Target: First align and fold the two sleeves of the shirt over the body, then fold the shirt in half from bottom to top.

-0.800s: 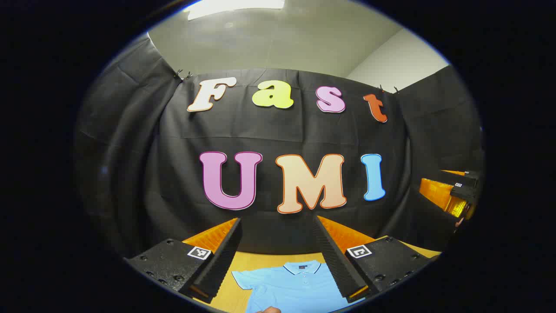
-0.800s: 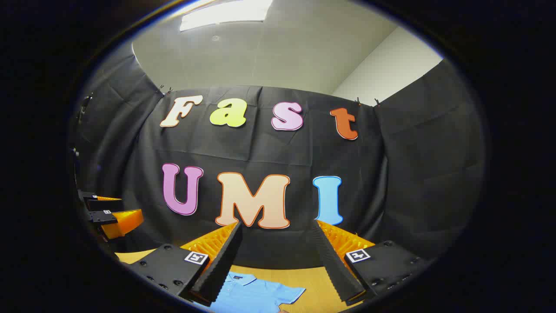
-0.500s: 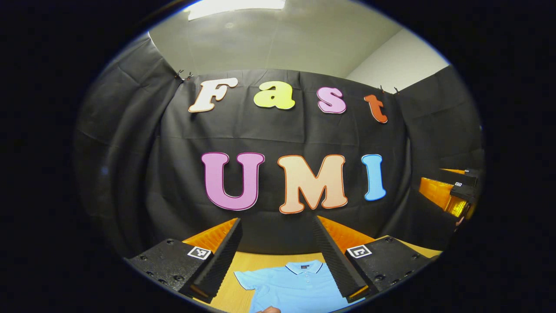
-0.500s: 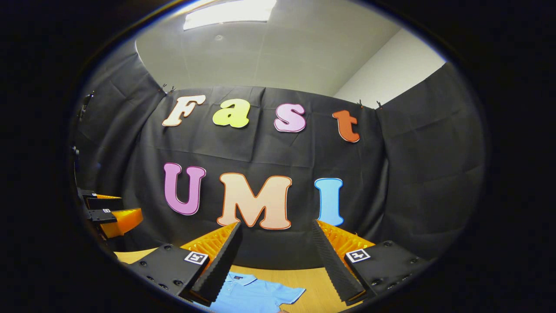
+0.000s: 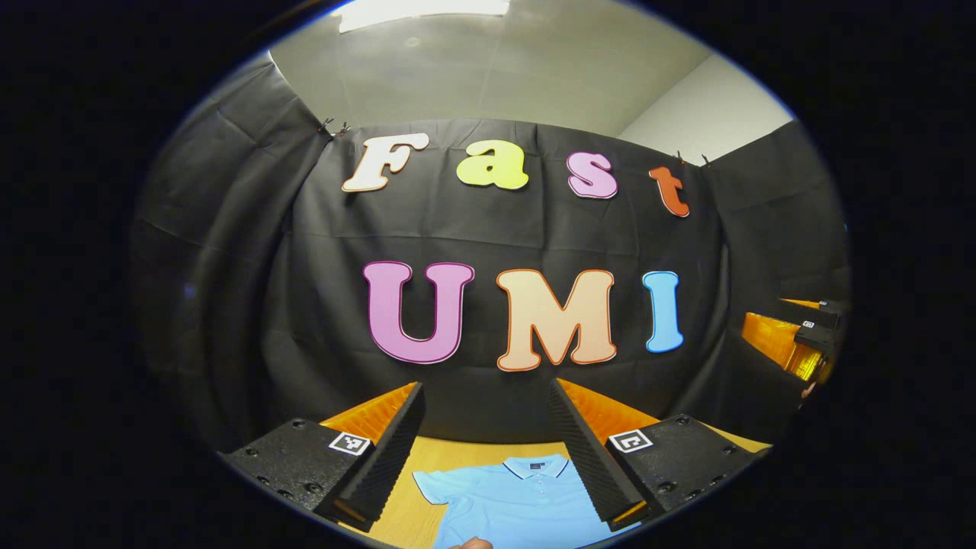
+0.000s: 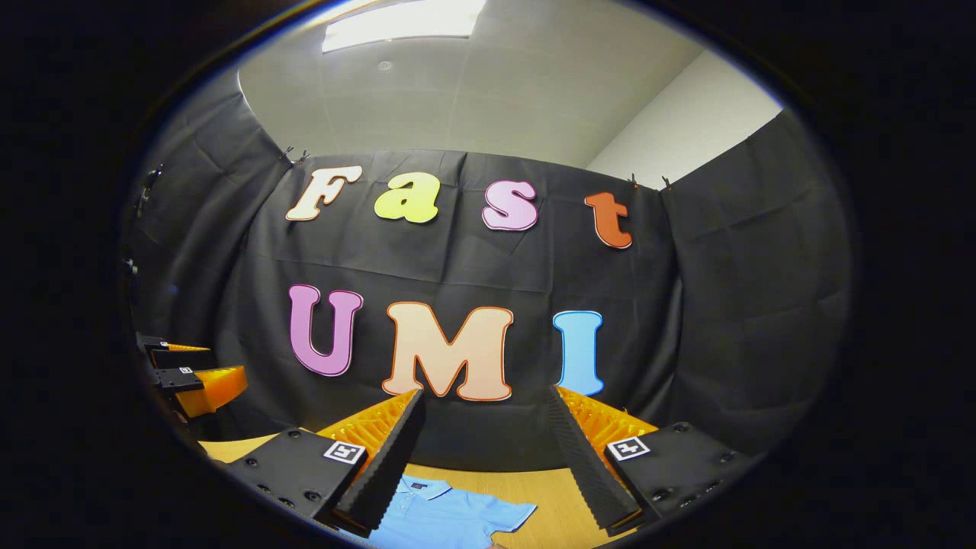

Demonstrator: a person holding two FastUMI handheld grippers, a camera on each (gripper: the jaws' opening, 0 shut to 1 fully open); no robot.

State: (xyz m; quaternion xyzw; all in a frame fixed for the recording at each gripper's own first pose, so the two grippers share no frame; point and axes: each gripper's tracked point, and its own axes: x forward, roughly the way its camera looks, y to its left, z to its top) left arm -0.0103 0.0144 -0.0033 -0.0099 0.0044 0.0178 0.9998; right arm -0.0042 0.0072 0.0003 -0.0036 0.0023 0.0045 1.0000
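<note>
- A light blue shirt (image 5: 518, 499) lies flat on the wooden tabletop (image 5: 438, 457), collar toward the black cloth wall (image 5: 488, 229), sleeves spread out.
- The left tongs (image 5: 486, 396) hang above the shirt with fingers apart, holding nothing.
- The right tongs (image 6: 486, 404) hang above the shirt's sleeve side (image 6: 446, 515), fingers also apart and empty.

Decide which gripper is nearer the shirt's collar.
Left, as a judgement. The left gripper looks straight over the collar, which sits between its fingers; for the right gripper, the collar lies off beside one finger. Both hover above the shirt.
</note>
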